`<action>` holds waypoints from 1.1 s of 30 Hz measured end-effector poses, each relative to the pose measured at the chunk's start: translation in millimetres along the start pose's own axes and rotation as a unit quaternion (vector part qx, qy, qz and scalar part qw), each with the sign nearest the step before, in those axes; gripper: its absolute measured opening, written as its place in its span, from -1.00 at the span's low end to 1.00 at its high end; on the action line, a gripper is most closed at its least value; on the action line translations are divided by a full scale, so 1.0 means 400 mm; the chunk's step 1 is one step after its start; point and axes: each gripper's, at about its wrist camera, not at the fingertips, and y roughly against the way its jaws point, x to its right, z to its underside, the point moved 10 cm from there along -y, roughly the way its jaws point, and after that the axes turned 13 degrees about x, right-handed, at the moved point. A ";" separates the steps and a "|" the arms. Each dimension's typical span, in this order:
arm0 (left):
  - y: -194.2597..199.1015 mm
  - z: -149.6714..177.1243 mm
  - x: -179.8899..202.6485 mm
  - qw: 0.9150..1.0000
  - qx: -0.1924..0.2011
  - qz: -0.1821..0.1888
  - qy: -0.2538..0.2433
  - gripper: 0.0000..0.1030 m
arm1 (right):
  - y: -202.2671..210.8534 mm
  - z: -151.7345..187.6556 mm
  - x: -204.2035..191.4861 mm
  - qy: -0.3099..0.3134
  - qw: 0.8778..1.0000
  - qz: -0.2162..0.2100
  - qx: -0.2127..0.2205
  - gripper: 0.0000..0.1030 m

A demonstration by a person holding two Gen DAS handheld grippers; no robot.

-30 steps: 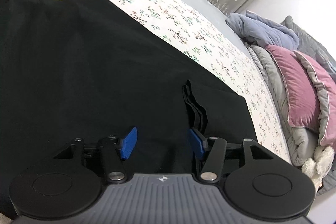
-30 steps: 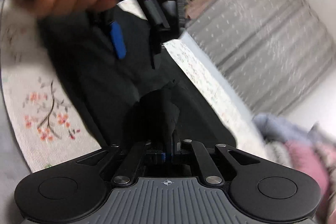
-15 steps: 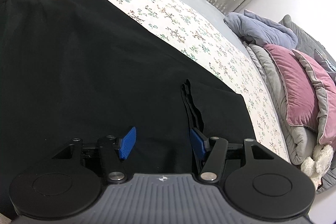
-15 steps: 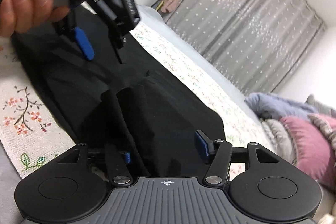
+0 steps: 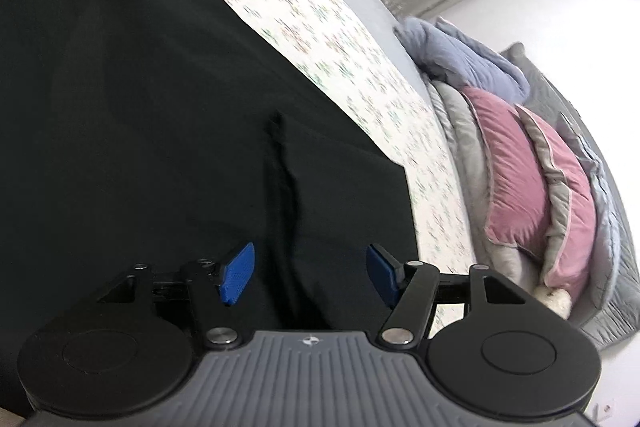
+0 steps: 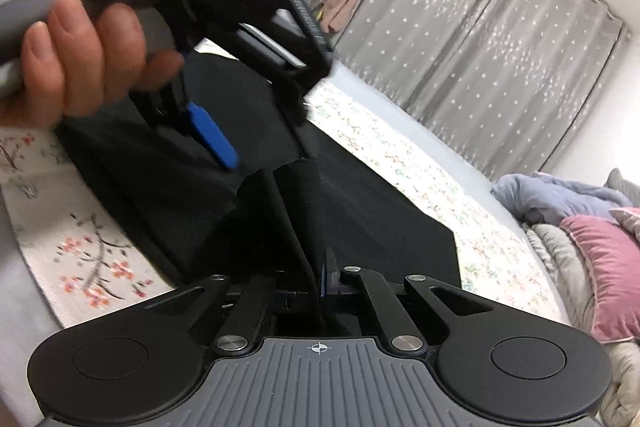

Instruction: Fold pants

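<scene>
Left gripper (image 5: 306,273) — jaws spread wide, having just opened a little further; its blue pads (image 5: 237,274) stand on either side of a raised crease in the black pants (image 5: 140,115) without pressing on the cloth. The pants lie spread directly under and ahead of this tool, on a floral sheet (image 5: 304,23) that shows beyond their far edge. To the tool's right, well apart from the pants, are a pink pillow (image 5: 516,163), grey bedding (image 5: 460,123) and a blue-grey blanket (image 5: 464,55).

Right gripper (image 6: 320,279) — jaws pressed together, having just closed, pinching a fold of the pants that rises in a ridge straight ahead of its fingers. Ahead and to its left, a hand (image 6: 76,27) holds the left gripper above the same garment, one blue pad just over the cloth. A dotted grey curtain (image 6: 480,27) hangs beyond, ahead and to the right.
</scene>
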 end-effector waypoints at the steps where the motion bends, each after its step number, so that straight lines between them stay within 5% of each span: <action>1: -0.006 0.008 0.005 1.000 -0.007 0.003 0.001 0.40 | 0.000 -0.006 -0.002 0.000 1.000 0.000 0.004 -0.98; 9: -0.027 0.021 0.031 1.000 -0.014 0.015 0.002 0.37 | 0.027 -0.046 0.010 -0.015 0.999 0.032 0.040 -0.99; 11: -0.027 0.011 0.028 1.000 -0.006 0.016 -0.010 0.16 | 0.029 -0.050 0.000 -0.009 0.999 0.030 0.045 -0.99; 13: -0.034 0.000 0.023 1.000 -0.002 0.012 -0.016 -0.39 | 0.030 -0.053 -0.008 -0.005 0.998 0.030 0.049 -0.99; 16: -0.044 -0.012 0.019 1.000 -0.001 0.011 -0.023 -0.79 | 0.034 -0.058 -0.012 -0.005 0.998 0.031 0.055 -0.99; 23: -0.040 -0.037 0.059 0.994 0.015 -0.002 -0.107 -0.86 | 0.027 -0.080 -0.022 -0.013 0.997 0.039 0.066 -1.00; 33: -0.020 -0.078 0.044 0.988 0.026 -0.018 -0.153 -0.87 | 0.000 -0.120 -0.050 -0.013 0.996 0.028 0.079 -1.00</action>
